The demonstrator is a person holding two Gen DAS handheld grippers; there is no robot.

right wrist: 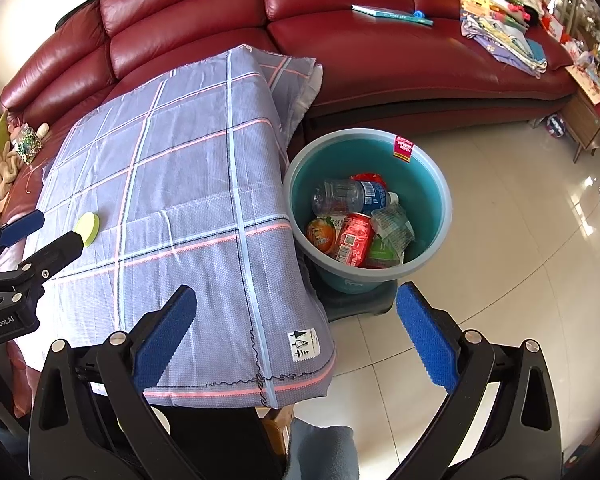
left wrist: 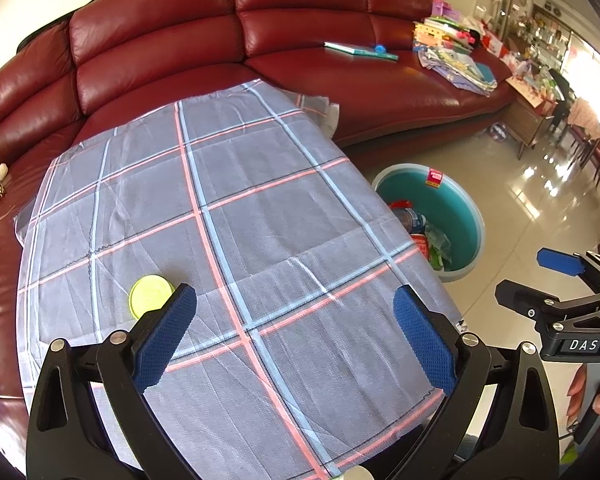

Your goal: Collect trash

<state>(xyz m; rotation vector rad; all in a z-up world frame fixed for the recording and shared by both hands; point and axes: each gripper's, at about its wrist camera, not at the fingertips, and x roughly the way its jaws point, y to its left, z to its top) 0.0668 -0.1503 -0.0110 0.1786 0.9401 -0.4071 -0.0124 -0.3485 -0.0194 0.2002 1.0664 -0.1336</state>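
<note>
Yellow-green lid (left wrist: 151, 295) lies flat on table (left wrist: 300, 220), just ahead-left of left hand-held gripper (left wrist: 294, 334); nearer it than right hand-held gripper (right wrist: 296, 338). Both gape empty.

The left gripper (left wrist: 295, 300) is hovering over the cloth (left wrist: 228, 216) with its jaws spread wide and nothing between them. A yellow-green lid (left wrist: 150, 295) is lying flat on the cloth near the left edge, just beyond the left fingertip, which is overlapping its rim in this view. Off the right edge, a teal bucket (left wrist: 466, 216) is standing on the tiled floor (left wrist: 512, 208), holding a bottle (left wrist: 411, 218) and some wrappers (left wrist: 436, 246). The right gripper (left wrist: 540, 280) is reaching in from the right edge of the frame, its jaws apart. A red sofa (left wrist: 160, 40) is curving behind the cloth, carrying a book (left wrist: 360, 50) and a heap of papers (left wrist: 454, 52).
</note>
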